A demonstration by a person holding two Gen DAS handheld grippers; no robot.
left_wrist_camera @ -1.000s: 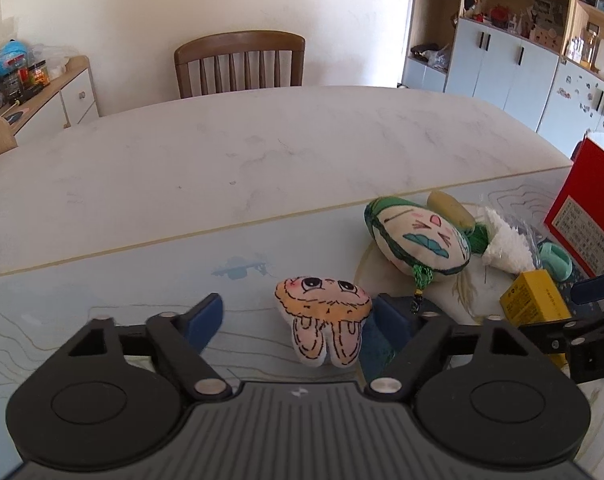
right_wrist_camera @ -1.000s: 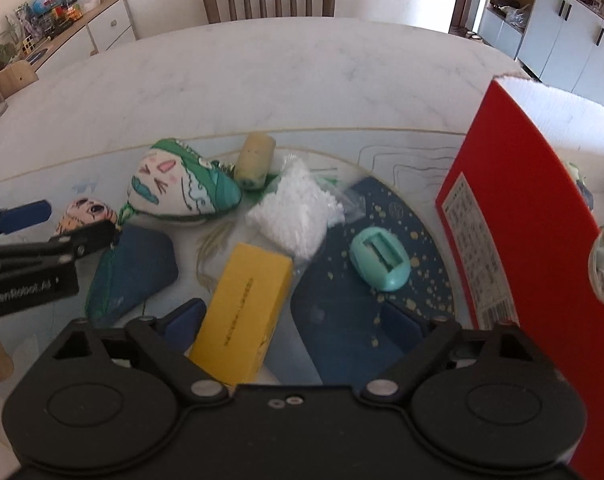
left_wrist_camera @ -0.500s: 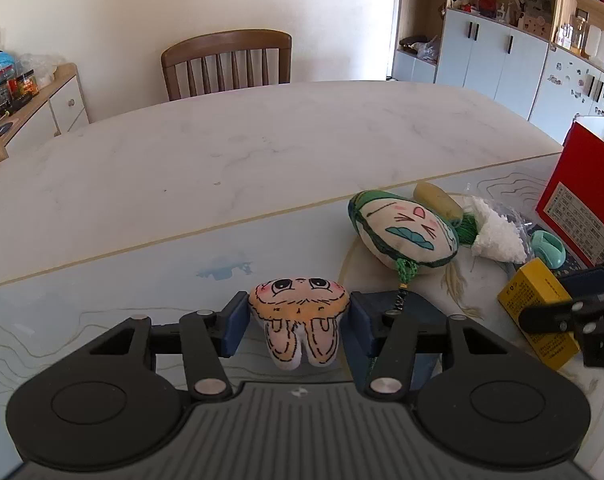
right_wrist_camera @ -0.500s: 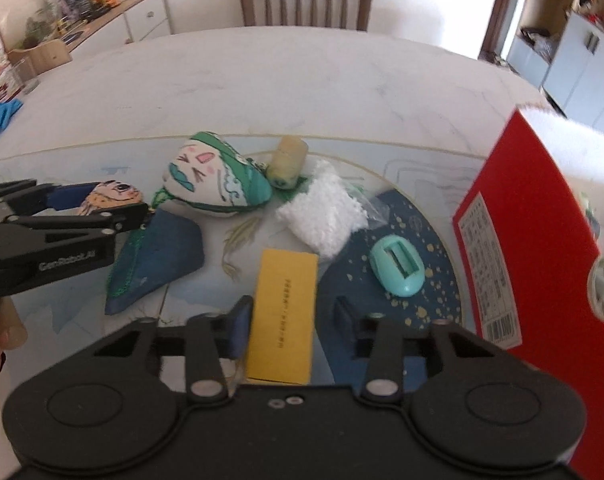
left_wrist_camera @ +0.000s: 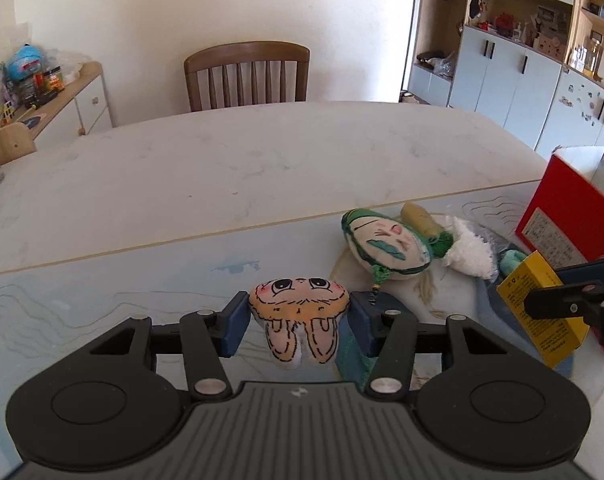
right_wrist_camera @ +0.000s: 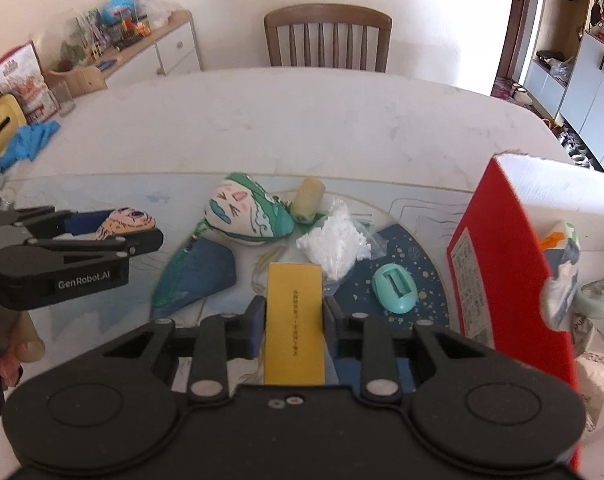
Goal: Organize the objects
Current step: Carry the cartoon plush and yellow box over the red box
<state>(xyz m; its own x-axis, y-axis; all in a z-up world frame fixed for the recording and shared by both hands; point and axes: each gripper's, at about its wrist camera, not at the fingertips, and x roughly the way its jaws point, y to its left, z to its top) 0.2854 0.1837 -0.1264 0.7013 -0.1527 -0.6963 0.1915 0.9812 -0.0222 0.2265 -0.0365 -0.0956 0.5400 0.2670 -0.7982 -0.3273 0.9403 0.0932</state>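
Observation:
My left gripper (left_wrist_camera: 298,316) is shut on a small orange bunny-face plush (left_wrist_camera: 298,308) and holds it above the mat; the plush also shows in the right wrist view (right_wrist_camera: 122,222). My right gripper (right_wrist_camera: 294,320) is shut on a yellow box (right_wrist_camera: 294,320), lifted off the mat; the box shows at the right of the left wrist view (left_wrist_camera: 541,312). On the mat lie a green and white face pouch (right_wrist_camera: 246,210), a blue fabric pouch (right_wrist_camera: 198,276), a beige roll (right_wrist_camera: 309,200), a white bag of granules (right_wrist_camera: 335,246) and a teal oval case (right_wrist_camera: 394,288).
A red open box (right_wrist_camera: 509,280) with several items inside stands at the right. The marble table (right_wrist_camera: 302,120) stretches behind the mat, with a wooden chair (right_wrist_camera: 327,38) at its far side. A blue cloth (right_wrist_camera: 30,140) and a glass (right_wrist_camera: 64,98) sit at the left.
Both grippers closed: the left on the bunny plush, the right on the yellow box. Both then lifted their objects off the mat.

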